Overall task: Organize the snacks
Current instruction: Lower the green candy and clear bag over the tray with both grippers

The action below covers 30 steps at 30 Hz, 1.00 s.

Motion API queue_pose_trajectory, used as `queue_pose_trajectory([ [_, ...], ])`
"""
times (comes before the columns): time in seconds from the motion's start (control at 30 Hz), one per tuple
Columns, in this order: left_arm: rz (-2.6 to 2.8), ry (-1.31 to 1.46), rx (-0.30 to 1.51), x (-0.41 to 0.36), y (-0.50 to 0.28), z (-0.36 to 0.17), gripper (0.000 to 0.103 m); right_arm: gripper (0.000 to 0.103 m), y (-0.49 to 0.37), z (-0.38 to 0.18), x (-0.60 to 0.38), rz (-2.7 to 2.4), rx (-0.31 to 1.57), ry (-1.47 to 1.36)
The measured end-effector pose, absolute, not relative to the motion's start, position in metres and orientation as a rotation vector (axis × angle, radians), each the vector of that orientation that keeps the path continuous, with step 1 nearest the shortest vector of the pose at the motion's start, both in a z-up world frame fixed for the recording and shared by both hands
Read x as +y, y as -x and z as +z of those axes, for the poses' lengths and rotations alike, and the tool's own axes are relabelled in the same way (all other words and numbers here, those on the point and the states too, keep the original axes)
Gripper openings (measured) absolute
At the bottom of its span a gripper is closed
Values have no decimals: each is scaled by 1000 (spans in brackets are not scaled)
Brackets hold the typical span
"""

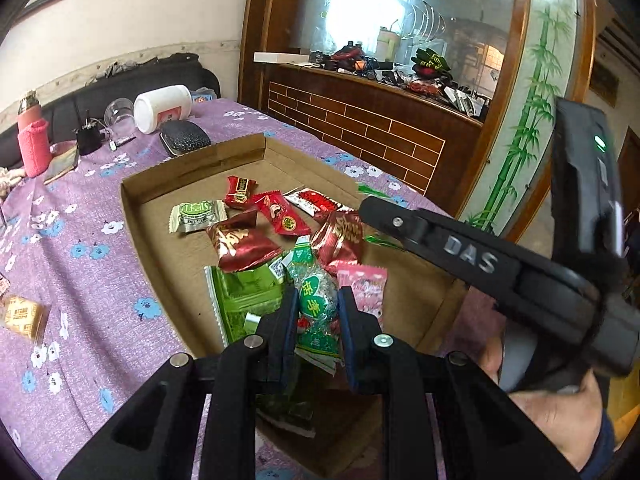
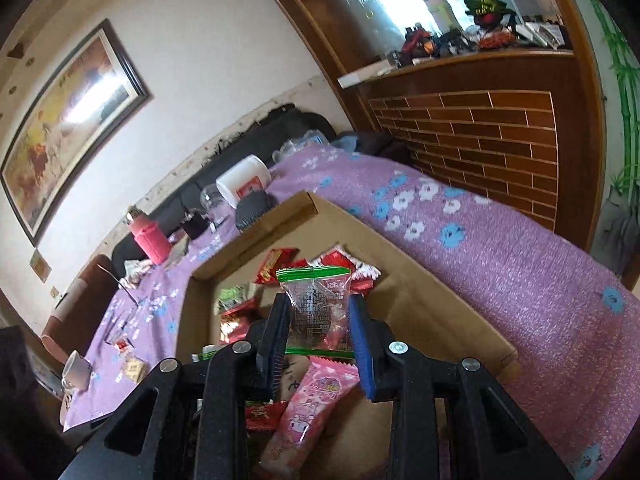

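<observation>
A shallow cardboard box (image 1: 200, 168) lies on the purple flowered tablecloth and holds several wrapped snacks: red ones (image 1: 244, 242), a green pack (image 1: 248, 296) and a pink pack (image 1: 366, 288). My left gripper (image 1: 319, 304) is shut on a green-and-clear wrapped candy (image 1: 318, 300) just above the box's near side. My right gripper (image 2: 320, 312) is shut on a clear packet with green edges (image 2: 316, 304), held above the box (image 2: 420, 280); the pink pack (image 2: 316, 396) lies below it. The right gripper's body (image 1: 472, 256) shows at the right of the left wrist view.
On the cloth beyond the box lie a tipped white jar (image 1: 162, 108), a clear cup (image 1: 119, 114), a black case (image 1: 185, 138) and a pink bottle (image 1: 32, 140). A yellow snack (image 1: 22, 316) lies at the left. A wooden counter (image 1: 380, 120) stands behind.
</observation>
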State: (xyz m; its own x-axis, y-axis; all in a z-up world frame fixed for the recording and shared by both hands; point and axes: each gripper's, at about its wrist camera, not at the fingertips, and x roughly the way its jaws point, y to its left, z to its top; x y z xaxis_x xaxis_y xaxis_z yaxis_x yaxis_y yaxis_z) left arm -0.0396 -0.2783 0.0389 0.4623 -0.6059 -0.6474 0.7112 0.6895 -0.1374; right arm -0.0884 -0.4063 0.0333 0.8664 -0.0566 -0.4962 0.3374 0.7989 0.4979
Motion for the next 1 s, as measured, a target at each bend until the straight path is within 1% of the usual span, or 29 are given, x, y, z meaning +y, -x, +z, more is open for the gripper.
queue_pose_trajectory([
  [0.83,-800,-167,738,-274,40,32,19,34,87,31,-408,-255,507,-606],
  [0.9,-802,-168,738,-275,39,33,20,34,87,31,-408,-255,506,-606],
  [1.0,-800,-171,733,-274,39,33,26,34,86,31,-407,-255,506,-606],
])
